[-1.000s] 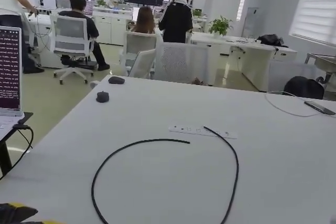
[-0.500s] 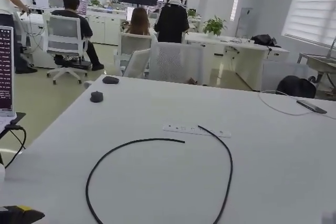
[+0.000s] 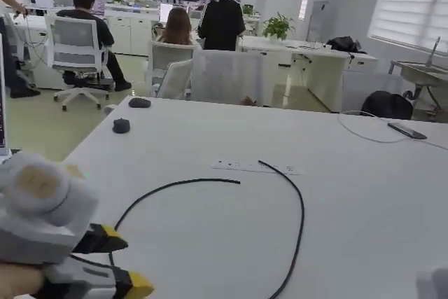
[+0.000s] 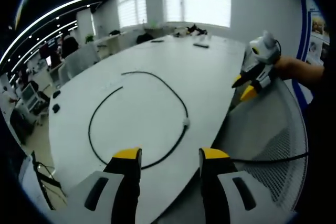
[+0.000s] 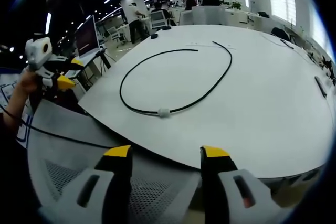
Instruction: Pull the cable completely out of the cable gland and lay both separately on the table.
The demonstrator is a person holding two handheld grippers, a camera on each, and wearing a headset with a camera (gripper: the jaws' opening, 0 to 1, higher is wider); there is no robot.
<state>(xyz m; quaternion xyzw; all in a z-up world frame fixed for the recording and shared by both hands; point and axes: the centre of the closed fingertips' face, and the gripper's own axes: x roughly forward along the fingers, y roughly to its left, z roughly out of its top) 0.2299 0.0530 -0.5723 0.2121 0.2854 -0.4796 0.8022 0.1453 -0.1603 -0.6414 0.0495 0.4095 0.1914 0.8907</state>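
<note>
Off the near edge of the worktop [image 3: 364, 194], the left tongs [image 4: 170, 156] and the right tongs [image 5: 166, 151] were held released and empty. Well apart from both, a black cable [image 3: 302, 211] was laid in a loop, with the white cable gland [image 5: 163, 113] seated on its nearest arc. In the head view that arc was cut off by the lower edge. A white power strip [image 3: 255, 167] was seen at the loop's far side.

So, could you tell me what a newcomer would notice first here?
The black cable lies in an open loop on the white table, with a small white cable gland on it near the front edge. At the head view's lower left, the left gripper holds its yellow-tipped tongs open.
</note>
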